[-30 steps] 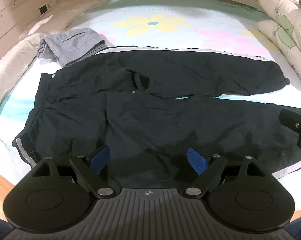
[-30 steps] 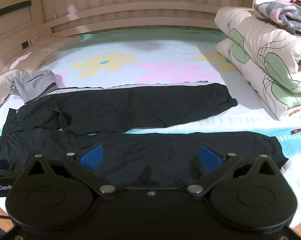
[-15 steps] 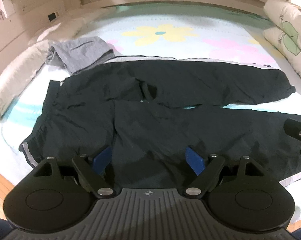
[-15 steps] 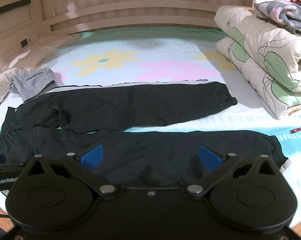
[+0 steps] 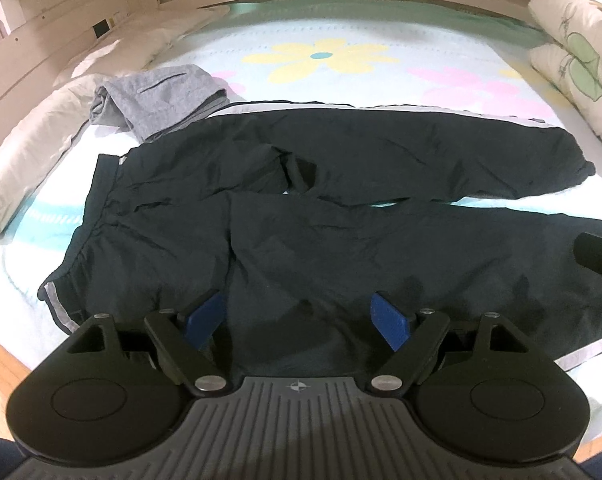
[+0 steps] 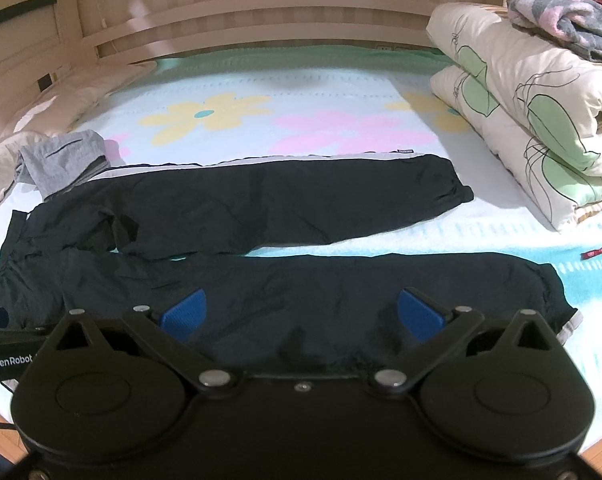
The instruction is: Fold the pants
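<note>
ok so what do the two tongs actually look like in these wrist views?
Both are matte black. The left tongs have blue ribbed pads, linkage arms on silver pivot screws, round side housings and a grey ribbed centre plate with a small compass mark. The right tongs match, but with a plain black centre. The left unit, seen from the right wrist, carries a white "GenRobot" label.

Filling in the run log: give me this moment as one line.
stage: before first fold | black pants: spread flat on bed, legs apart | left gripper: open, empty | right gripper: open, empty
</note>
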